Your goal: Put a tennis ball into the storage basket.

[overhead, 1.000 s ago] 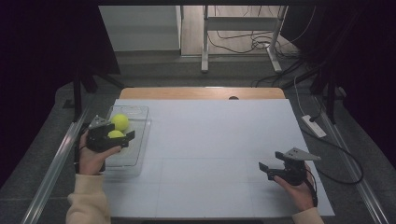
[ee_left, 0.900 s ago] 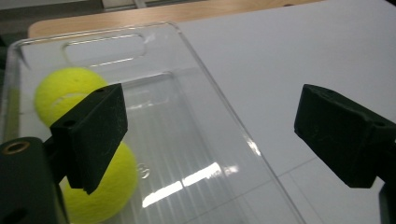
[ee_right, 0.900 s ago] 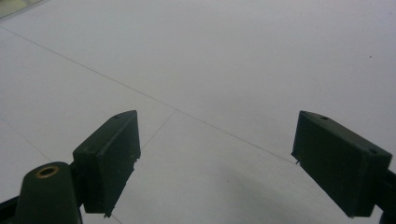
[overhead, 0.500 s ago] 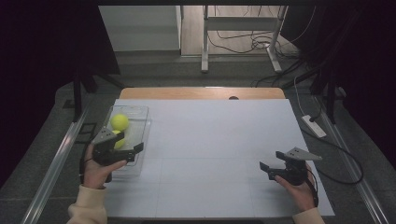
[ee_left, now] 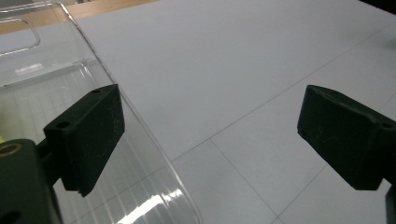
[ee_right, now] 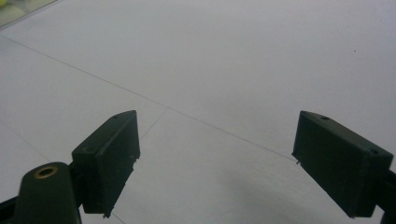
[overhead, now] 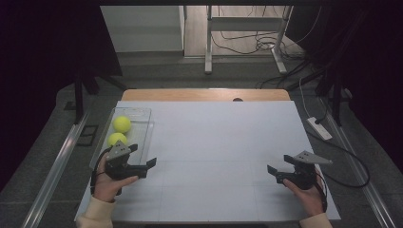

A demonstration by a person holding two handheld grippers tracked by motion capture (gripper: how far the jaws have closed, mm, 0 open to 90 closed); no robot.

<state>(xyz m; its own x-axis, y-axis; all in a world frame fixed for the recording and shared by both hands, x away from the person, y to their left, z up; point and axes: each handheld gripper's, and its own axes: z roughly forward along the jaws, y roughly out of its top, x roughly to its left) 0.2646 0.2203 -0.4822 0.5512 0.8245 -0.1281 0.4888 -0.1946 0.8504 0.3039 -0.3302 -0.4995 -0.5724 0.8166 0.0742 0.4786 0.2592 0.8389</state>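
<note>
Two yellow tennis balls, one farther (overhead: pixel 122 124) and one nearer (overhead: pixel 117 139), lie in a clear plastic tray (overhead: pixel 142 114) at the table's left edge. My left gripper (overhead: pixel 142 156) is held at the tray's near right corner, open and empty, a little this side of the nearer ball. In the left gripper view its jaws straddle the tray's curved rim (ee_left: pixel 140 121), left jaw over the tray, right jaw over the white table. My right gripper (overhead: pixel 274 173) rests low at the near right of the table, open, with only bare white surface (ee_right: pixel 210 84) between its jaws.
The white tabletop (overhead: pixel 214 142) has faint grid lines and a wooden strip (overhead: pixel 204 95) along its far edge. A white power strip (overhead: pixel 319 128) and cables lie on the floor to the right. A metal frame (overhead: pixel 209 42) stands beyond the table.
My left gripper has drawn back toward the person and to the right, out from over the tray, uncovering the nearer ball. The right gripper has stayed put.
</note>
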